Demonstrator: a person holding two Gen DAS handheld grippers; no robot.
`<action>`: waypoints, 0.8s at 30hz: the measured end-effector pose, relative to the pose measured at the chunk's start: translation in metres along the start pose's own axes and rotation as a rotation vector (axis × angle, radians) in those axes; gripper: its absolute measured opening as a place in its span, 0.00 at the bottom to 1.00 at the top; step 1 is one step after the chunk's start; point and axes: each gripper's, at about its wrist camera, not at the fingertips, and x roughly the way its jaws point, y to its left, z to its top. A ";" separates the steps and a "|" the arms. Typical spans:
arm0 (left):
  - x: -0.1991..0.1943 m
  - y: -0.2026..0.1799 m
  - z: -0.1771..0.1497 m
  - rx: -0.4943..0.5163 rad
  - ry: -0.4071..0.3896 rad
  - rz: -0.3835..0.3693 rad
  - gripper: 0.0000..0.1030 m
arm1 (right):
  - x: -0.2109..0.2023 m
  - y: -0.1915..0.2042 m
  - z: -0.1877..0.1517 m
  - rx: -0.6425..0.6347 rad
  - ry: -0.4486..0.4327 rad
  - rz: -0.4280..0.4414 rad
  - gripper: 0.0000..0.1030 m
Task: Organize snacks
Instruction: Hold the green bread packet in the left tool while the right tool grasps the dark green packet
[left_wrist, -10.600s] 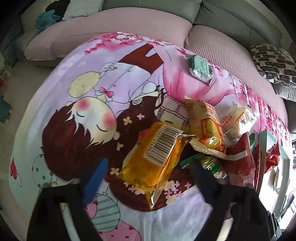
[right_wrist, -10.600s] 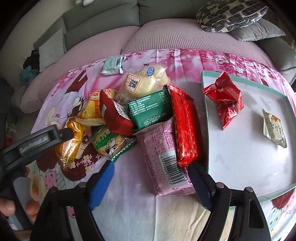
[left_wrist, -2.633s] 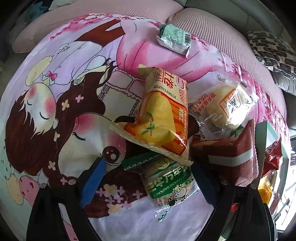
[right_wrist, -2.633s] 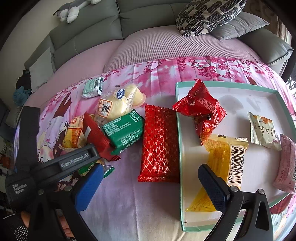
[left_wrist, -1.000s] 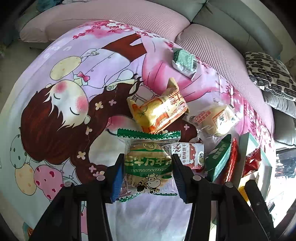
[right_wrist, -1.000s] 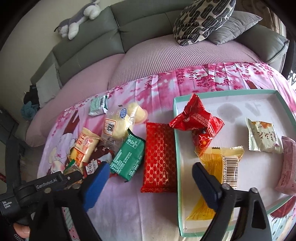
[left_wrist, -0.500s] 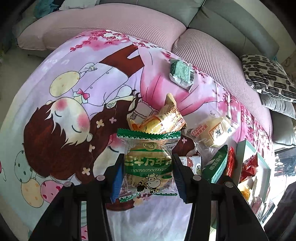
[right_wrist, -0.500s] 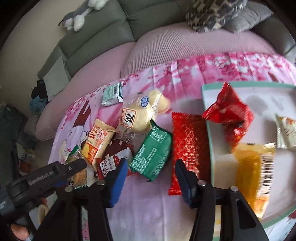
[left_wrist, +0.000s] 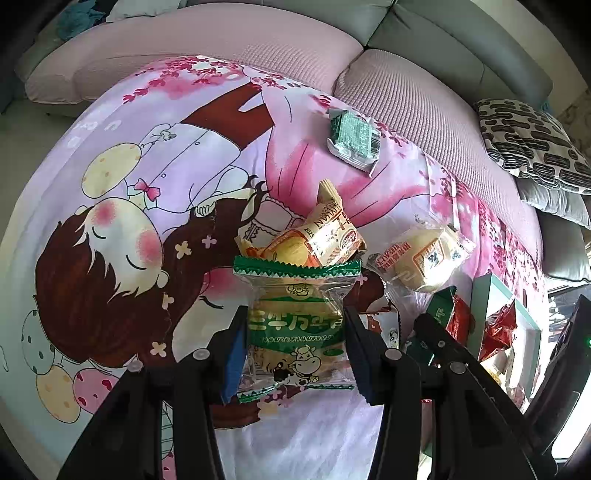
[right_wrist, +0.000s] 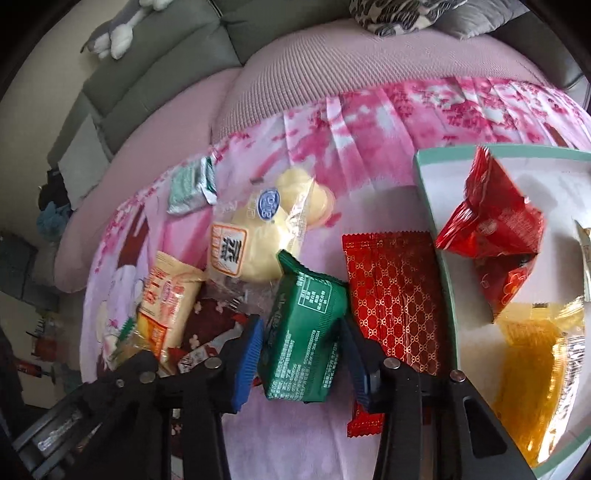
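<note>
Left gripper (left_wrist: 295, 349) pinches the green cow packet (left_wrist: 297, 332), lifted before the snack pile. Right gripper (right_wrist: 301, 354) closes around the green pack (right_wrist: 304, 332), just left of the tray (right_wrist: 447, 280). Carry both level over the tray rim, then release low.

Both views are lit by bright, diffuse daylight; colours are saturated. Fisheye distortion bends straight lines near the edges, and the corners fall to black vignette. The left wrist view is sharp throughout. The right wrist view shows motion blur, strongest on the yellow packet (right_wrist: 535, 373) at the near right and the pink cloth (right_wrist: 388, 122) at the far side. Glare marks the white tray (right_wrist: 436, 177) floor. The red bag (right_wrist: 491, 229) casts a soft grey shadow on it.
</note>
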 end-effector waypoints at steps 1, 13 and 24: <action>0.000 0.000 0.000 0.001 0.000 0.000 0.49 | 0.000 0.001 0.000 -0.004 -0.001 -0.003 0.45; 0.002 -0.002 -0.001 0.009 0.002 0.003 0.49 | 0.004 0.012 -0.002 -0.078 -0.022 -0.060 0.47; 0.003 -0.003 -0.001 0.016 0.001 0.009 0.49 | 0.017 0.006 0.000 -0.041 0.037 -0.050 0.46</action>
